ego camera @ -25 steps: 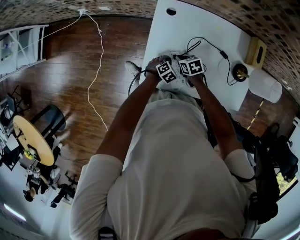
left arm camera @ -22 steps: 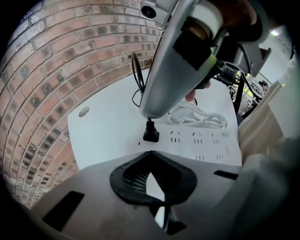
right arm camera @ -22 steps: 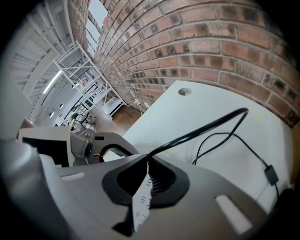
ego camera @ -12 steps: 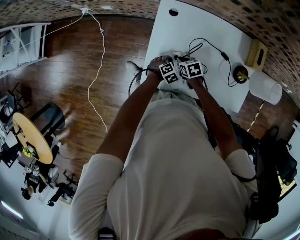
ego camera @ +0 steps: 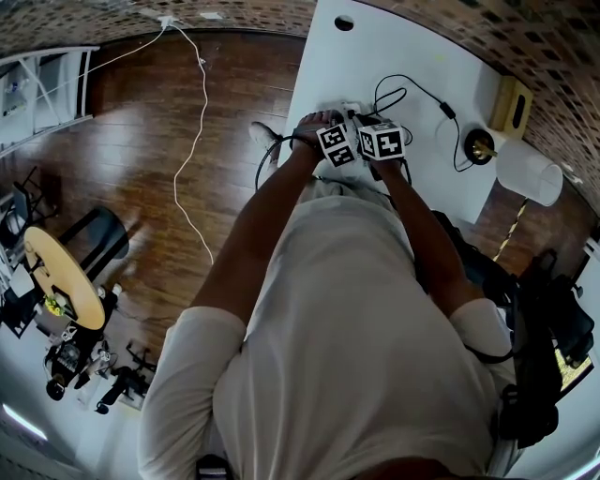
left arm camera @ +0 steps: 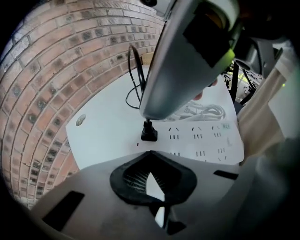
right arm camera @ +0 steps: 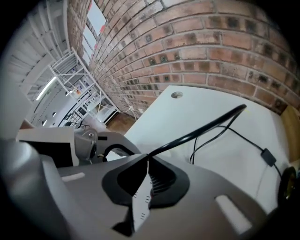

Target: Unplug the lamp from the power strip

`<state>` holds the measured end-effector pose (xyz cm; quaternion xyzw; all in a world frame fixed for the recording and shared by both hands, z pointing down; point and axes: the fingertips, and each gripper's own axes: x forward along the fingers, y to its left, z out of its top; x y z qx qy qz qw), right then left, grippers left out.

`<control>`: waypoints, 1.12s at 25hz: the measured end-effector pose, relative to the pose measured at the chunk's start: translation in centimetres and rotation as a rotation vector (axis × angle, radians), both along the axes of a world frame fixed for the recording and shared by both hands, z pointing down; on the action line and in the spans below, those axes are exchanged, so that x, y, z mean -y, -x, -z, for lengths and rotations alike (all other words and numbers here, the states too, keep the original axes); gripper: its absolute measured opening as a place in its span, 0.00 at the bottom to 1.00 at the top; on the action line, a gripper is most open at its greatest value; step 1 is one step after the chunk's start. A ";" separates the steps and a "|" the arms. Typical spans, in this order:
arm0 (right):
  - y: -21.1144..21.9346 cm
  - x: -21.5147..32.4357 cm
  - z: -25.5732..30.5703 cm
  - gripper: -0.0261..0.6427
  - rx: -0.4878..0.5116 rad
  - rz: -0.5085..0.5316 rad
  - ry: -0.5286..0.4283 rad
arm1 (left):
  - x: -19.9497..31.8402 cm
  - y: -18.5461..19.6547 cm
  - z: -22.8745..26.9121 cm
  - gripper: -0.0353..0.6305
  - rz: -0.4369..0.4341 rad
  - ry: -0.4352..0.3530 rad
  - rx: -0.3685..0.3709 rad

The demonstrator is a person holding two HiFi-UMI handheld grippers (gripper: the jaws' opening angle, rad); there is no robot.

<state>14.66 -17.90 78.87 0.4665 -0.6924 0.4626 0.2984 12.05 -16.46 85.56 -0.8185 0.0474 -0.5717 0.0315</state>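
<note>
On the white table (ego camera: 412, 56) lies a white power strip (left arm camera: 206, 140), and a black plug (left arm camera: 149, 134) sits in its end socket. My right gripper (right arm camera: 146, 157) is shut on the lamp's black cord (right arm camera: 206, 126) just above that plug. From there the cord passes an inline switch (ego camera: 448, 110) on its way to the lamp's base (ego camera: 481, 147), next to the white shade (ego camera: 528, 172). My left gripper (left arm camera: 150, 155) is shut and hangs low over the strip, close to the plug. In the head view both marker cubes (ego camera: 336, 143) sit side by side over the strip.
The strip's own white cable (left arm camera: 201, 112) lies coiled beside it. A brick wall (right arm camera: 225, 42) backs the table, which has a cable hole (ego camera: 343, 22). A wooden box (ego camera: 513, 103) stands by the lamp. The table's left edge drops to a wood floor with a white cable (ego camera: 197, 131).
Both grippers have stayed over the strip. The right marker cube has shifted slightly toward the person.
</note>
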 end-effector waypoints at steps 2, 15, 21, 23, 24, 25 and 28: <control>-0.4 -0.2 0.0 0.05 0.002 -0.027 -0.005 | -0.1 -0.4 0.0 0.04 -0.002 0.008 0.013; -1.4 -0.5 0.2 0.05 0.059 -0.103 0.096 | -0.7 -1.3 0.1 0.04 -0.059 -0.025 0.048; -1.6 0.3 -0.5 0.05 0.114 -0.131 0.186 | -0.8 -1.0 -0.1 0.03 -0.101 -0.111 0.091; -1.5 0.0 -0.2 0.05 0.102 -0.115 0.154 | -0.8 -1.0 -0.2 0.03 -0.090 -0.089 0.097; -1.4 -0.4 -0.1 0.05 0.094 -0.113 0.130 | -0.8 -1.0 -0.2 0.03 -0.086 -0.081 0.101; -1.4 -0.8 0.1 0.05 0.088 -0.119 0.105 | -0.9 -1.0 -0.1 0.03 -0.087 -0.077 0.103; -1.4 -1.6 0.1 0.05 0.090 -0.149 0.069 | -1.0 -1.0 -0.1 0.03 -0.097 -0.076 0.107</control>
